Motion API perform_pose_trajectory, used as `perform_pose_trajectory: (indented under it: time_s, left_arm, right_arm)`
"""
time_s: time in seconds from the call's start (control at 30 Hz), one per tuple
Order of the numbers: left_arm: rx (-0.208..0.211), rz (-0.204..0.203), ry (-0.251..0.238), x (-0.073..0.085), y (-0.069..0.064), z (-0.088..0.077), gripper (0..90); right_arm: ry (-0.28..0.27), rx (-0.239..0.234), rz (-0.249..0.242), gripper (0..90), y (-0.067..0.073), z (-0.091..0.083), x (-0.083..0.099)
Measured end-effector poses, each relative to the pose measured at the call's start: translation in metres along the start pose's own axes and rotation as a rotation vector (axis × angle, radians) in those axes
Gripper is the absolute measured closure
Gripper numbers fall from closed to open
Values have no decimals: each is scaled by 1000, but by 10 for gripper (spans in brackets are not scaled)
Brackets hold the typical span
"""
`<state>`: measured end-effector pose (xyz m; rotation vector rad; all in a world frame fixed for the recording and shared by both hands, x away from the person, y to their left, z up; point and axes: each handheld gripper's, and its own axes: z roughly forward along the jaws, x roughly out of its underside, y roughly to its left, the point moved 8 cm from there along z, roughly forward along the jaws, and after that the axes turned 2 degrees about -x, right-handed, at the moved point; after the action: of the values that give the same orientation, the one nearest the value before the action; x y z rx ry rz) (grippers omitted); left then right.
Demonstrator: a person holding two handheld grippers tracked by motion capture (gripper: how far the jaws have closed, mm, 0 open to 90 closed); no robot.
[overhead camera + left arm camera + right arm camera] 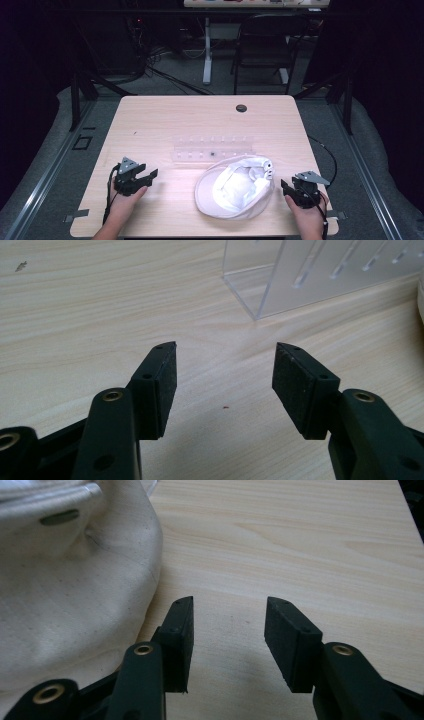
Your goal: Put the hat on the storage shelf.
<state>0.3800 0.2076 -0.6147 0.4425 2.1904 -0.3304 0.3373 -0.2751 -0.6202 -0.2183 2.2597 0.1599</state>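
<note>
Right now the right gripper (292, 188) sits low near the front right corner of the tabletop (165, 112). Its jaws stand apart and nothing is between them. In the right gripper view (228, 630) you can see bare wood between the two black pads, and the white cap (75, 595) is just beside the left jaw, not touching the pad.

The left gripper (145, 176) rests near the front left corner. Its jaws are wide apart too, and they hold nothing. The left gripper view (225, 380) shows plain wood between the pads, with one end of a clear plastic rack (310, 277) a little way ahead.

Seen from above, the white cap (235, 187) lies between the two grippers, closer to the right one and near the front edge. It lies upside down, so its hollow inside faces up. The clear plastic rack (212, 149) lies flat just behind it, toward the middle of the tabletop.

The cap looks like soft cloth. It is likely light and floppy, so it will bend and sag when lifted. It should not break or slip much. A good place to pinch it is the thick rim near the right gripper, or the stiffer brim. Two holds, one on each side, would keep it from folding up.
</note>
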Motion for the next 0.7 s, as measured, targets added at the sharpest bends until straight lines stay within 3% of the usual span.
perform_pose_trajectory:
  time_s: [0.1, 0.13, 0.27, 0.37, 0.47, 0.7]
  left_arm:
    - [0, 1, -2, 0, 0, -1, 440]
    - [3, 2, 0, -1, 1, -1, 440]
    - [-1, 9, -9, -1, 1, -2, 440]
    - [-9, 35, 1, -1, 1, -4, 471]
    - [-26, 60, 18, -2, 1, -6, 509]
    - [-31, 60, 25, 0, 1, -3, 469]
  right_arm:
    - [6, -7, 2, 557, 1, -3, -3]
    - [12, -28, 12, 554, 2, -5, -4]
    - [31, -40, -12, 569, 5, -8, -5]
    - [34, -64, -9, 570, 6, -11, -8]
    - [51, -70, -22, 630, 6, -17, -13]
    - [80, -131, -42, 601, 12, -24, -28]
